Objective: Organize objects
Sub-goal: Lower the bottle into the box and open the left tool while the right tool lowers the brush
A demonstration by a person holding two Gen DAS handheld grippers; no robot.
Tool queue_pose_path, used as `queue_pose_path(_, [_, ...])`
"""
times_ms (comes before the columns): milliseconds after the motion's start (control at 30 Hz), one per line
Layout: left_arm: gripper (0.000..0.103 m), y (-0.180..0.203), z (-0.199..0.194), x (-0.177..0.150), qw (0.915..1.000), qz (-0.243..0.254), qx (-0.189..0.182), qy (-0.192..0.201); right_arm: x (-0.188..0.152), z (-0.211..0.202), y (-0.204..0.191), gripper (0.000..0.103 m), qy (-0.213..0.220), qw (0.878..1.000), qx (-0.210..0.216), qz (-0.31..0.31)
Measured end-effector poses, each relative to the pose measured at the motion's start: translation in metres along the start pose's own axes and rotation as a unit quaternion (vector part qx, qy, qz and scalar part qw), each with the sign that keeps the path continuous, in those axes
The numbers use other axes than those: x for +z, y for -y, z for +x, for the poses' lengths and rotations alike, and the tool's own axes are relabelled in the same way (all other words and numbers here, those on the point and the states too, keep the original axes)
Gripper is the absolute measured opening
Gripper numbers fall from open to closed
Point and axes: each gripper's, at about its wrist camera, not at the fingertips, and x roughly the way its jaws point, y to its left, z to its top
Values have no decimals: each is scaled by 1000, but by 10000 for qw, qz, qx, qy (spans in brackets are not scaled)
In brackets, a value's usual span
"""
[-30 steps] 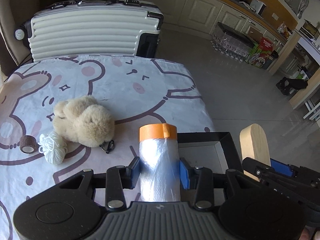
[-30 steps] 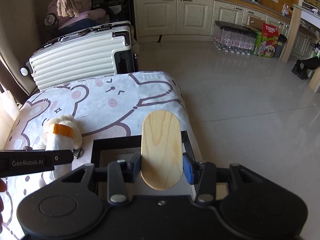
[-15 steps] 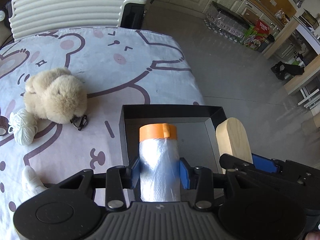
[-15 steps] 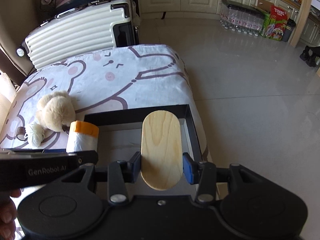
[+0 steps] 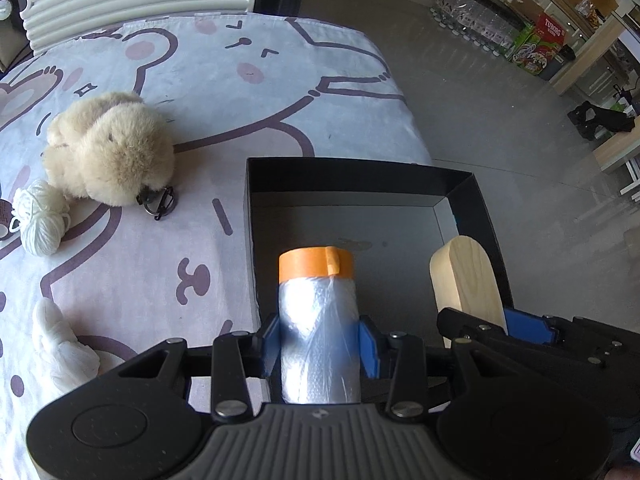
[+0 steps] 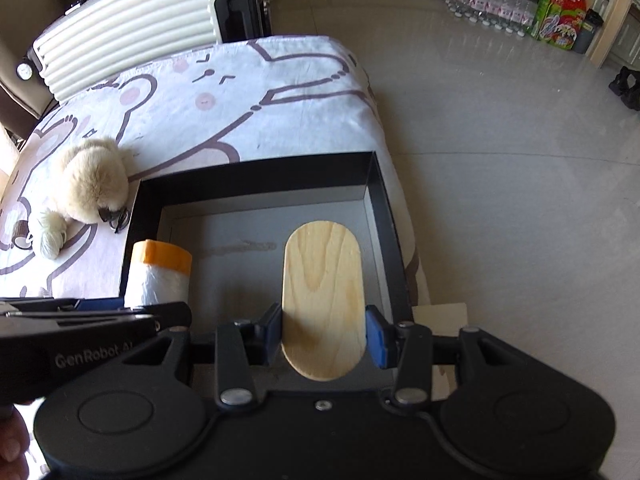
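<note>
My left gripper (image 5: pixel 319 344) is shut on a roll of clear plastic film with an orange end (image 5: pixel 316 320) and holds it over the left part of the black box (image 5: pixel 360 180). My right gripper (image 6: pixel 323 336) is shut on an oval wooden board (image 6: pixel 323 288) and holds it over the right part of the same box (image 6: pixel 256 168). The roll also shows in the right wrist view (image 6: pixel 158 276), and the board in the left wrist view (image 5: pixel 466 280). The box floor looks bare.
On the bear-print cloth (image 5: pixel 240 92) left of the box lie a beige plush toy (image 5: pixel 110 148) with a black clip, a white yarn ball (image 5: pixel 40 216), a brown tape roll (image 6: pixel 20 234) and a white crumpled item (image 5: pixel 60 344). A cream suitcase (image 6: pixel 132 24) stands behind the table.
Both grippers have moved forward and down over the black box, still holding the roll and the board. The box now fills more of both views.
</note>
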Motion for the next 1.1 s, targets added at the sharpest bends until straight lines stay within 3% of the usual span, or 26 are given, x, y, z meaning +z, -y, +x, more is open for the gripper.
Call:
queue_pose_path(333, [44,-2,1,0,9997,170,-108,-103,-1,16,-3,44,-303,9995,-48,122])
queue_pose_path(500, [59,-5,-14,5,9993,193,-330,-3,-1,21,0,44,-357,9989,-83,300])
queue_pose_path(600, [69,-7,-26,10,9991,261,-220,243,0,24,0,44,-370,9987,-58,359])
queue_pose_path(700, [69,-10,-33,14,9985,327,-146,416,2,28,-4,44,-405,9987,-87,297])
queue_pose_path(1000, [69,-35,-32,24,9990,128,-59,420,3,47,-19,44,-614,9976,-321,19])
queue_pose_path(1100, [69,-40,-28,27,9992,97,-42,392,4,50,-28,44,-669,9975,-177,-124])
